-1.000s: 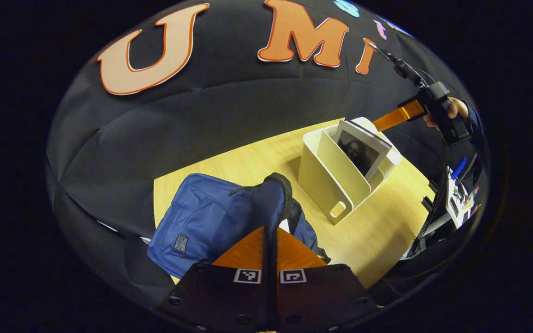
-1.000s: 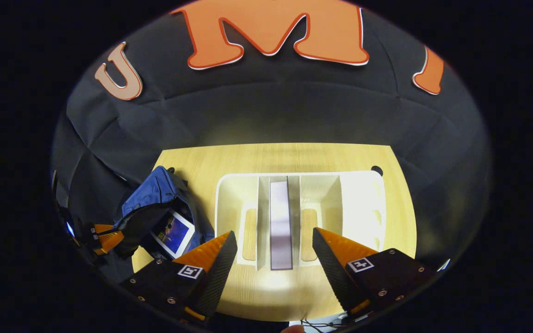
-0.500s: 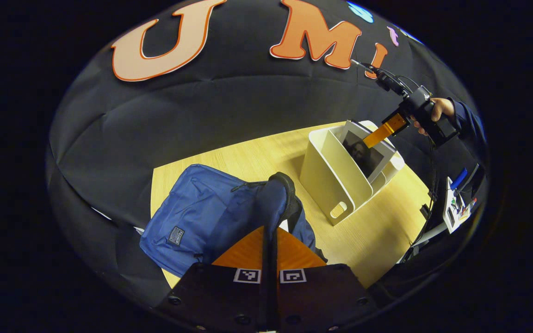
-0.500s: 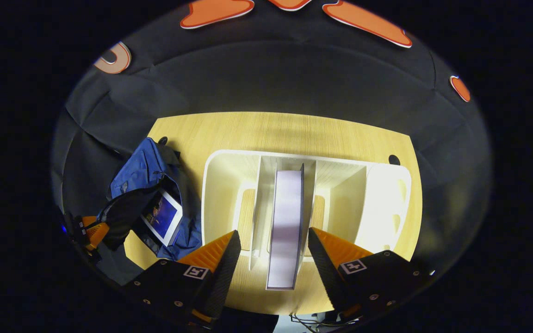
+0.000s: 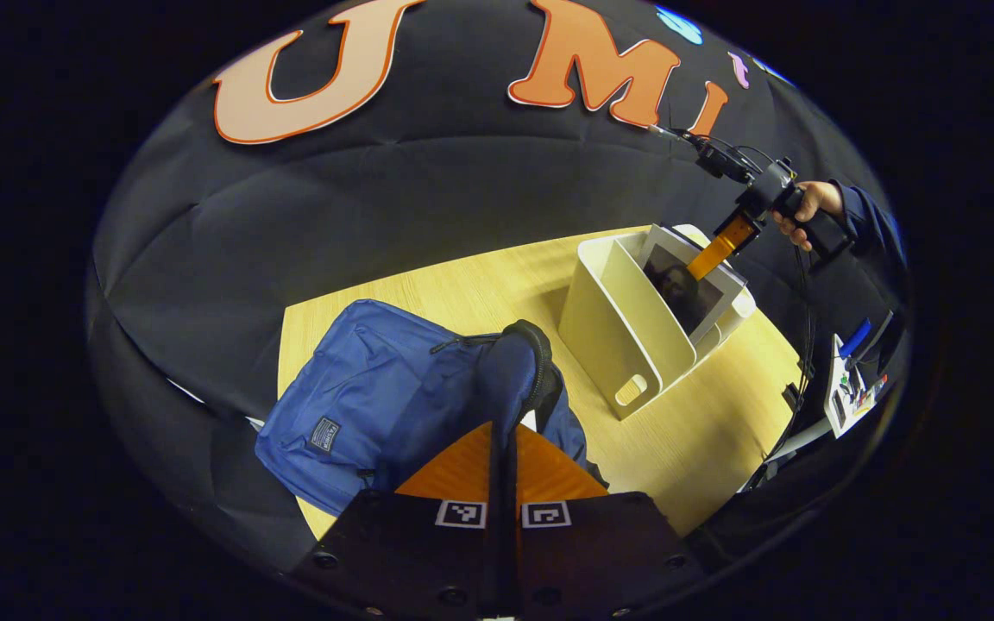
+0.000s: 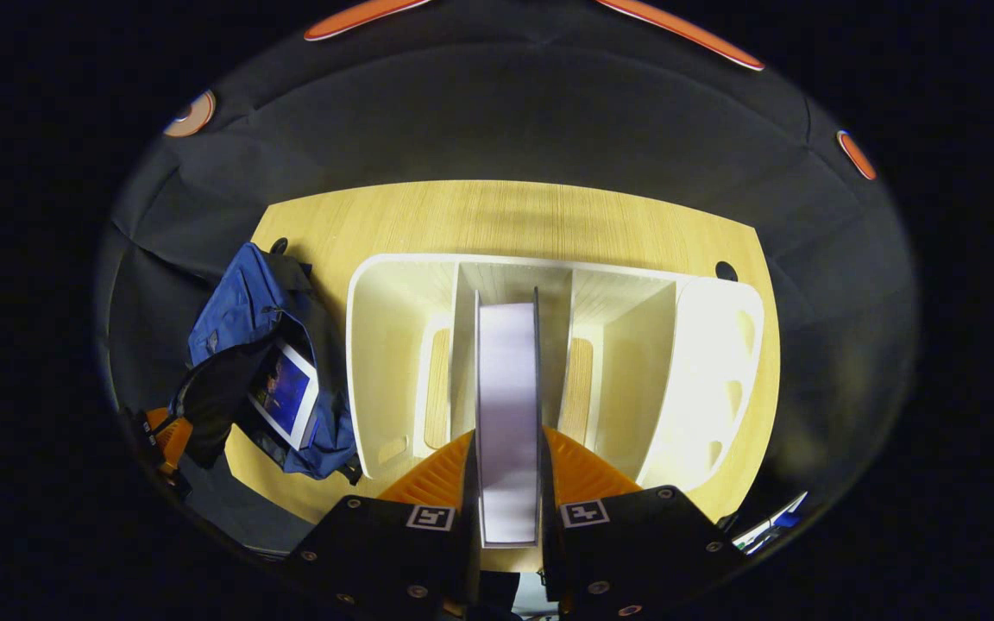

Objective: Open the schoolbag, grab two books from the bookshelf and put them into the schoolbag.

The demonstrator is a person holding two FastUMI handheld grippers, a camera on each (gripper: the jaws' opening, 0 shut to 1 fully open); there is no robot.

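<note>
Table (image 6: 506, 216): wooden, carried all items | Bookshelf (image 6: 713, 362): white, stood right of schoolbag | Schoolbag (image 5: 359, 397): blue, open, one book (image 6: 283, 392) inside | Your left gripper (image 5: 504, 427): clamped on the bag's flap edge | Your right gripper (image 6: 507, 461): closed on the upright book (image 6: 507, 388) in the shelf's middle slot, one finger against each cover.

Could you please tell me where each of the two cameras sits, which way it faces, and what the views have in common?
Left gripper view: rides the left gripper, low at the table's near edge, facing the booth wall; its fingers pinch the blue schoolbag's flap; the person's hand with the right gripper appears far right.
Right gripper view: rides the right gripper, looking steeply down into the white bookshelf; its fingers clamp a standing book.
Shared: schoolbag, bookshelf, book, table.
</note>
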